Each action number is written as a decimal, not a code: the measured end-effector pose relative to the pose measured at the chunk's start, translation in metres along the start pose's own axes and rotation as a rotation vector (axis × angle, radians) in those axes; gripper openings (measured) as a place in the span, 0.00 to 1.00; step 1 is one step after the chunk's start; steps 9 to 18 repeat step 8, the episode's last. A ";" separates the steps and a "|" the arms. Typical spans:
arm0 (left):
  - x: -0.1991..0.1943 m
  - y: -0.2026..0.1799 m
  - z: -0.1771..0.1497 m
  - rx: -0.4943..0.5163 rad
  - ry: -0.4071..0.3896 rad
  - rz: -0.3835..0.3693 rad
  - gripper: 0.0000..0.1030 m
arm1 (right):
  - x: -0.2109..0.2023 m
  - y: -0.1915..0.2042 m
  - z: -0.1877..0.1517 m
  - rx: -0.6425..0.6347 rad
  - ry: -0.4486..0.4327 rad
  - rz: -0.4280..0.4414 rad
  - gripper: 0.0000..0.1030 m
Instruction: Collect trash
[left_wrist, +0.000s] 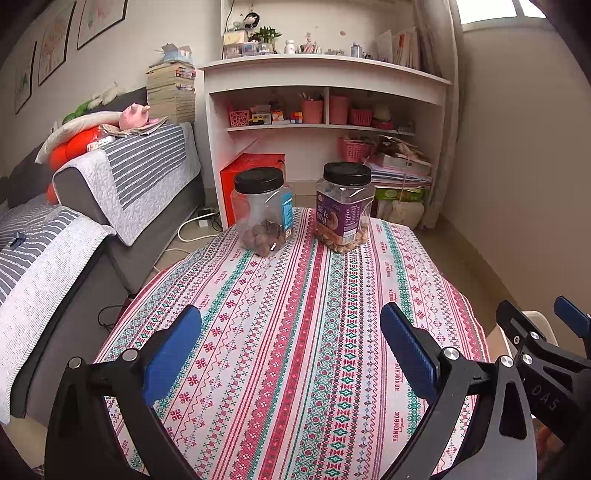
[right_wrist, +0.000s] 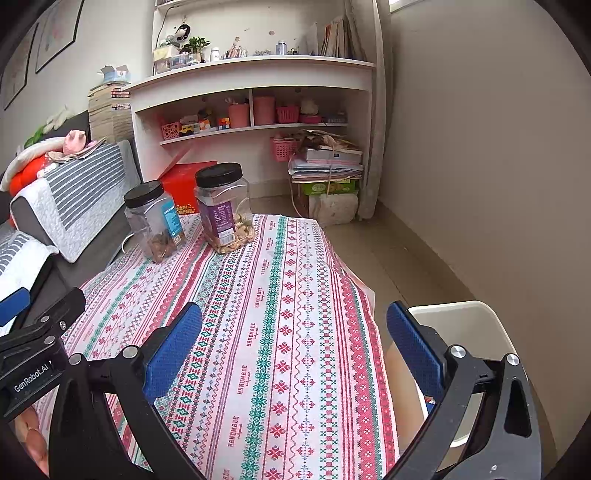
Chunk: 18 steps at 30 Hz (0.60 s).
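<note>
Left wrist view: both tongs are held spread and empty over a cloth-covered surface (left_wrist: 295, 332), with no trash to be seen on it.

Largest first: one surface is shown, then one white bin (right_wrist: 465, 325) on the floor just beside its right edge, then two black-lidded jars, one clear jar (left_wrist: 263, 210) and one purple-labelled jar (left_wrist: 345, 206), standing near each other at the far end. Two tongs are counted, the left tongs (left_wrist: 291, 354) and the right tongs (right_wrist: 293, 354), each gaping with nothing between the pads. The collecting step is judged finished or not begun; trash must be located next, none being visible, before any grasp toward the bin.
</note>
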<state>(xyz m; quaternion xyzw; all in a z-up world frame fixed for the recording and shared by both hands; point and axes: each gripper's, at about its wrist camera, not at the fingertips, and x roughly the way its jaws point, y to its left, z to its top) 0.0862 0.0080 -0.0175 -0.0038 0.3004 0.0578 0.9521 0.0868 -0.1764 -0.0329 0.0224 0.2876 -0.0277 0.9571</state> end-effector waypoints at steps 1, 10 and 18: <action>0.000 0.001 0.000 -0.006 0.006 0.000 0.92 | 0.000 -0.001 0.000 0.002 0.000 -0.001 0.93; 0.004 0.007 0.000 -0.026 0.034 0.024 0.93 | 0.000 -0.001 0.000 0.006 0.003 -0.001 0.93; 0.004 0.007 0.000 -0.026 0.034 0.024 0.93 | 0.000 -0.001 0.000 0.006 0.003 -0.001 0.93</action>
